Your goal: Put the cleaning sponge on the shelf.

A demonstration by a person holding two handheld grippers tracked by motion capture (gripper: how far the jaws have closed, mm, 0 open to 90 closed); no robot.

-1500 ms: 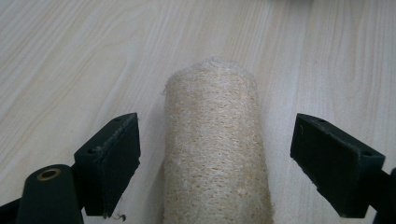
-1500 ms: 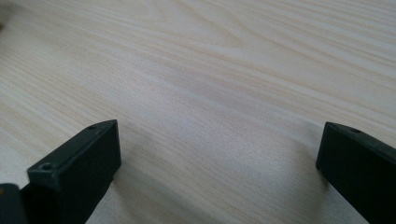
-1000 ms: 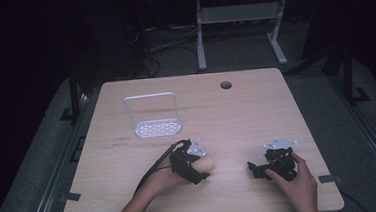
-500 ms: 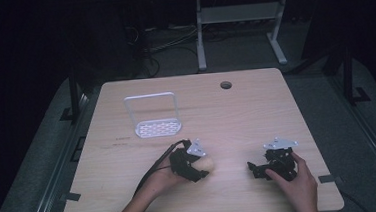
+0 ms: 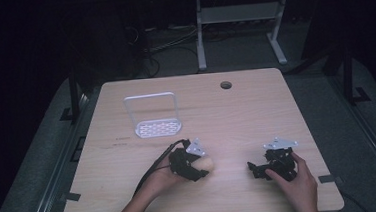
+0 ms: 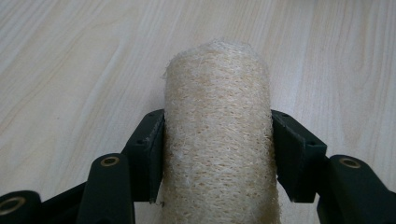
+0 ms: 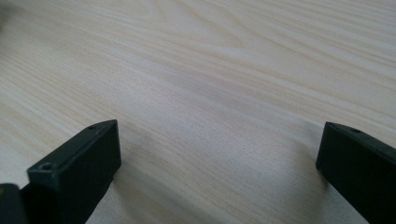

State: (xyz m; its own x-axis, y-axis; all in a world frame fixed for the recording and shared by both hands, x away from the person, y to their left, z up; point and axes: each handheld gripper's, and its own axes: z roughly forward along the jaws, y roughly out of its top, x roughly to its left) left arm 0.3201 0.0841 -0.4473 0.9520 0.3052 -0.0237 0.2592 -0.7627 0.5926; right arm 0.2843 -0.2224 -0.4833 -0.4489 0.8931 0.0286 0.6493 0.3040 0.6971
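A pale tan loofah roll (image 6: 217, 140) lies on the wooden table (image 5: 236, 112), near the front and left of centre (image 5: 207, 163). My left gripper (image 6: 217, 135) has just been closing and now its pads (image 6: 152, 149) press on both sides of the roll. In the high view the left gripper (image 5: 202, 168) points right, held by a hand. My right gripper (image 5: 253, 169) rests low on the table at the front right and points left. Its jaws stand wide apart in the right gripper view (image 7: 217, 154), with bare wood between them.
A white wire stand (image 5: 152, 116) with a perforated base stands left of the table's middle. A round cable hole (image 5: 226, 85) sits near the far edge. A grey metal frame (image 5: 235, 17) stands on the floor beyond the table.
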